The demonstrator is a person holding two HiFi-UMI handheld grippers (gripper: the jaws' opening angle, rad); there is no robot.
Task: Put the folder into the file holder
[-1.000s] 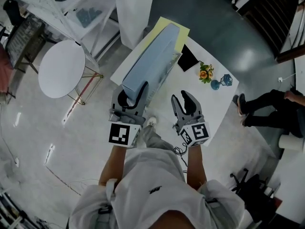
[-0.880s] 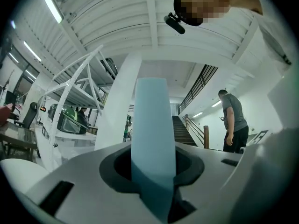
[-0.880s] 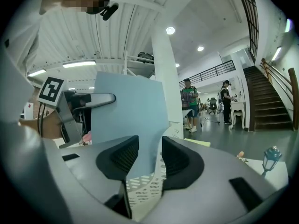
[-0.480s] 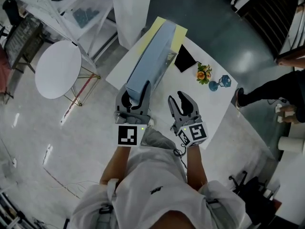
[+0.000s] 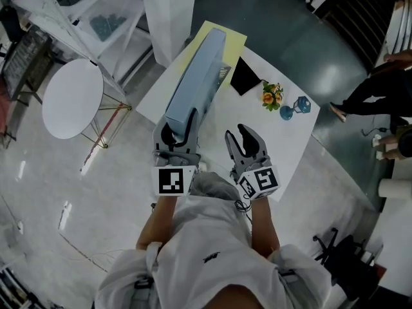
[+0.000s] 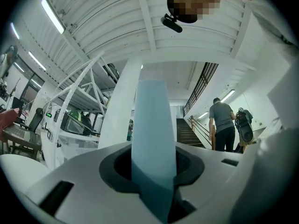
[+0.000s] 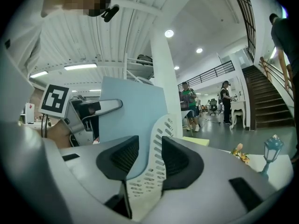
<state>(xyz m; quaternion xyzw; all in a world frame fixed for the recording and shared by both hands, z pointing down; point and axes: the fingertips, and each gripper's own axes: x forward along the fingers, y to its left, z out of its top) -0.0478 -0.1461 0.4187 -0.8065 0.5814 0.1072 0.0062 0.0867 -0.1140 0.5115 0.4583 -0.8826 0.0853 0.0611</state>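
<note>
Your left tongs (image 5: 178,123) are clamped on the near end of the folder (image 5: 196,82). It is a large, stiff, pale blue sheet, thin as a blade seen edge-on, and it runs away from you above the white tabletop (image 5: 283,140) toward a yellow sheet (image 5: 233,40). The white perforated file holder (image 5: 223,76) stands just beside its right edge. Your right tongs (image 5: 241,134) are closed to a slit. The holder's wall shows through it, but you cannot tell whether the pads pinch it.
</note>
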